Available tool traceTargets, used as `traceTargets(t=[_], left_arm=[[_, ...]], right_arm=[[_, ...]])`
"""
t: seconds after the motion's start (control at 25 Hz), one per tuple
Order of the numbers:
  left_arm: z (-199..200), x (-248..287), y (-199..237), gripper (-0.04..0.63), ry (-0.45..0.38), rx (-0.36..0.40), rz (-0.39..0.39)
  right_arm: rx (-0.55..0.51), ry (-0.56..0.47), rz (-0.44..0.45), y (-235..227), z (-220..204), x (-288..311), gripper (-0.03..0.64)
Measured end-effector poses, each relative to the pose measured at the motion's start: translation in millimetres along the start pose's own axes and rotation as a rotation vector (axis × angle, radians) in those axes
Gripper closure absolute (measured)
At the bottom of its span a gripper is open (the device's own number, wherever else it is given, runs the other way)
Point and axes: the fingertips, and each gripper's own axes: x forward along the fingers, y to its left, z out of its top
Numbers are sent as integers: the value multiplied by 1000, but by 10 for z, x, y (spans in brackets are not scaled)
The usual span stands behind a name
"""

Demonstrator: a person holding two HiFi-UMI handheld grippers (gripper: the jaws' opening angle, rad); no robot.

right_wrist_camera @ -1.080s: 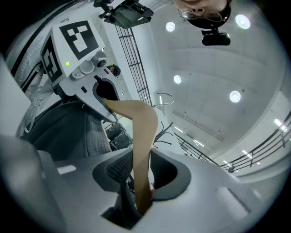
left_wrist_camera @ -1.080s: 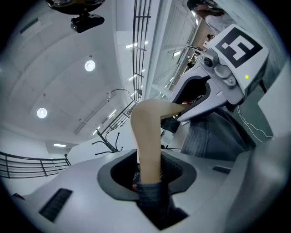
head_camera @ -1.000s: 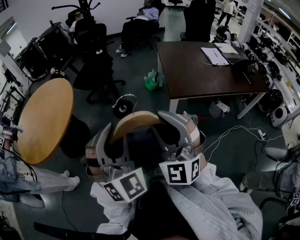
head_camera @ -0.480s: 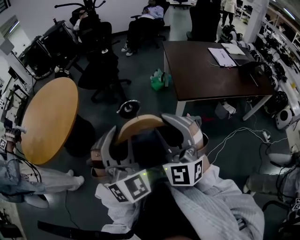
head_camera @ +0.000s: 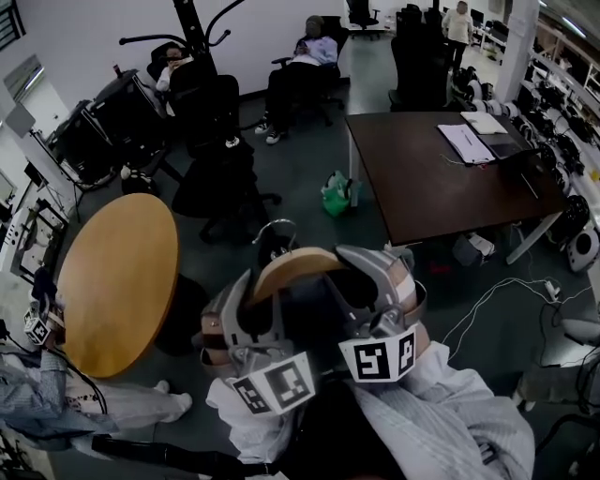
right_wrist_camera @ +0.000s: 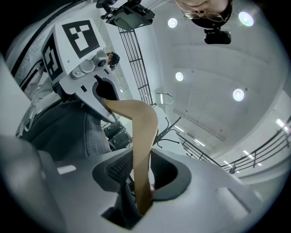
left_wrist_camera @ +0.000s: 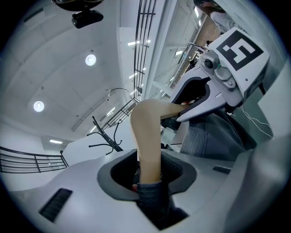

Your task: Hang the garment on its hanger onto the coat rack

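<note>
Head view: above, facing steeply down, close over left gripper (head_camera: 242, 300) and right gripper (head_camera: 370, 281).
Gripper views: each just behind its own jaws, looking along them, ceiling (left_wrist_camera: 68, 82) beyond.
Shared: wooden hanger (head_camera: 291, 265) between jaws; coat rack (head_camera: 199, 23) ahead.

No legible text or labels anywhere

Left gripper (left_wrist_camera: 148, 172): on left end of hanger (head_camera: 295, 265)
Right gripper (right_wrist_camera: 142, 175): on hanger's right end
Garment (head_camera: 305, 311): under hanger
Round table (head_camera: 117, 281): left of hanger
Desk (head_camera: 422, 178): beyond hanger, right
Chair (head_camera: 220, 169): beyond hanger, left
Rack (head_camera: 189, 26): behind chair, farthest from hanger
</note>
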Motion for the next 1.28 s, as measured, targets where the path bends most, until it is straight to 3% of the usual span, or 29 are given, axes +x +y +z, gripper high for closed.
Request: traceTargets(t=[0.16, 0.48, 0.72, 1.08, 1.28], left_arm=[[-302, 317, 172, 476, -12, -3, -13], [-810, 1142, 401, 476, 21, -27, -53], [-1113, 2118, 632, 476, 68, -13, -1], [-1098, 3464, 1048, 476, 106, 8, 108], [-1151, 3977, 1457, 476, 127, -2, 156]], right_arm=[[10, 17, -18, 109, -36, 451, 503], [9, 10, 39, 211, -319, 1405, 502], [63, -39, 98, 76, -735, 2412, 500], [53, -160, 111, -538, -1240, 3674, 500], [34, -229, 110, -810, -1214, 4335, 500]])
